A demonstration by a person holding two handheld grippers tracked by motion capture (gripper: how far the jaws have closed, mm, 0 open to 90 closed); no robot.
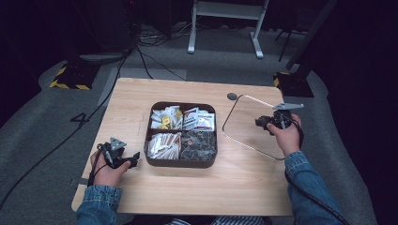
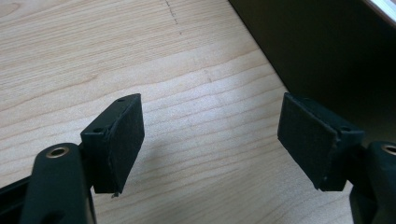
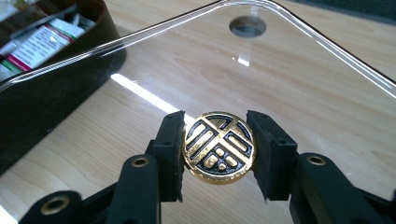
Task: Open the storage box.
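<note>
Right gripper [image 3: 219, 154] is pinching the round gold-and-black embossed metal knob [image 3: 219, 147] of the clear flat glass lid [image 1: 251, 124], one black foam-faced pad on each side of the disc. The knob's patterned face is tilted up toward the right gripper's camera. The lid is a rounded rectangle with a polished edge and a small round vent hole [image 3: 247, 26] near its far rim. In the high view the lid sits on the right half of the light wood-grain table [image 1: 141, 98], its long axis running diagonally from far-left to near-right, and its left edge stands just beside the dark brown square four-compartment tray [image 1: 182, 161]. Whether the lid lies flat or is lifted, I can't tell.

The tray is mid-table with rounded corners and holds paper sachets and packets; its near-right compartment holds dark loose bits.

Left gripper [image 2: 210, 140] has its jaws spread wide with nothing between them, hovering low over bare wood at the tray's near-left corner, the dark tray wall just beside one pad.

Open room: bare table between the lid and the right edge, and a strip along the near edge in front of the tray.
</note>
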